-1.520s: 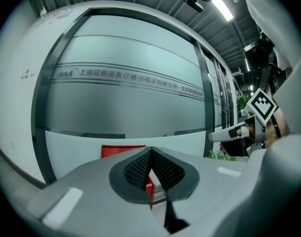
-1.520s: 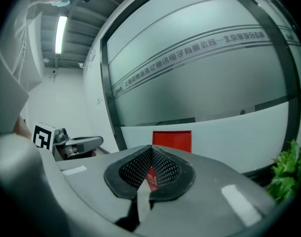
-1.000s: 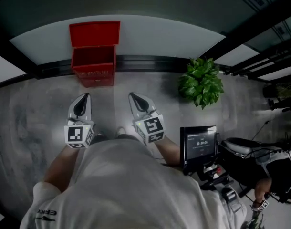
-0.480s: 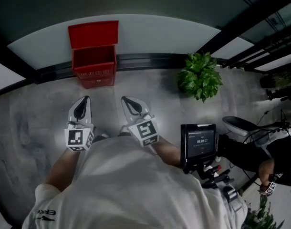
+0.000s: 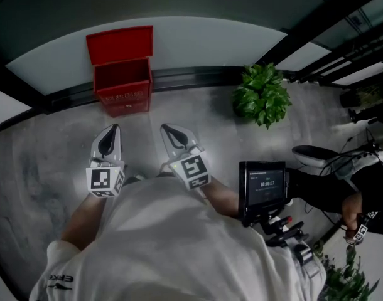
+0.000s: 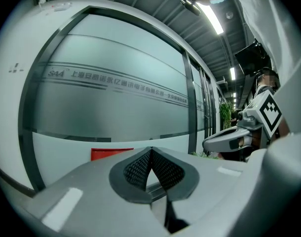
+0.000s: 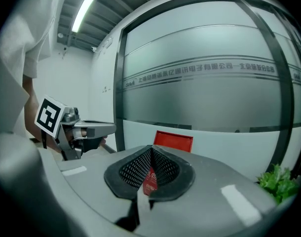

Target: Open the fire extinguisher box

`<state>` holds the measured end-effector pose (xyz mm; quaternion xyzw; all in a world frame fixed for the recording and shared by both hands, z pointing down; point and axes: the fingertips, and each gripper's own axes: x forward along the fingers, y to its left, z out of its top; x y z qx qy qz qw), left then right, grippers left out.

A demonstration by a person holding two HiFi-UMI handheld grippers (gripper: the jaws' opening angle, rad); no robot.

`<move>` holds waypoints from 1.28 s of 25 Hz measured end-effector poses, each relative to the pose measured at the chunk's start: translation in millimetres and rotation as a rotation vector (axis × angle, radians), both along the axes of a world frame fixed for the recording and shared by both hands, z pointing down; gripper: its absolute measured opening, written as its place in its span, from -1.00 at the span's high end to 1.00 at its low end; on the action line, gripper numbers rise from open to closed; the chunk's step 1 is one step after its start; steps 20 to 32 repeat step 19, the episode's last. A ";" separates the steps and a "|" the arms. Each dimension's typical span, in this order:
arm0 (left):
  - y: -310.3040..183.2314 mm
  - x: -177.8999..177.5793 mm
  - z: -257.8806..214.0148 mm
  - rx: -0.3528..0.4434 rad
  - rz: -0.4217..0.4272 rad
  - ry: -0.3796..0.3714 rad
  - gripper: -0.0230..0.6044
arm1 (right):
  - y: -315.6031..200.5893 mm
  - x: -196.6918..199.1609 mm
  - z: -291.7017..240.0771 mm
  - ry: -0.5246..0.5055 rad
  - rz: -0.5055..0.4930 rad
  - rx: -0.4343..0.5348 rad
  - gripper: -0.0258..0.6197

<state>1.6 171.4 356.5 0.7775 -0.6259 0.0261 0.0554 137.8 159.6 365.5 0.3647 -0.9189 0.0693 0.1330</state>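
Observation:
The red fire extinguisher box (image 5: 120, 85) stands on the floor against the glass wall. Its lid (image 5: 119, 43) is raised and leans back on the wall, and the inside looks dark. Both grippers hang side by side in front of the person's body, well short of the box. My left gripper (image 5: 113, 126) is shut with nothing in it, its pads meeting at the tip (image 6: 150, 150). My right gripper (image 5: 164, 128) is also shut and empty (image 7: 151, 148). A strip of the red box (image 7: 150, 180) shows behind its pads, and the red lid (image 7: 173, 140) shows above them.
A potted green plant (image 5: 262, 96) stands on the floor right of the box. A small screen on a stand (image 5: 262, 189) is by the person's right side. Another person (image 5: 367, 196) with dark equipment is at the far right. The frosted glass wall (image 5: 198, 42) runs behind the box.
The right gripper has drifted a little to the left, nearer the left gripper. The view has shifted slightly. The box and its raised lid are as before.

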 end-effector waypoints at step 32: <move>-2.6 7.9 4.7 -0.020 0.006 -0.007 0.92 | -6.1 9.8 -3.0 -0.003 -0.001 0.003 0.88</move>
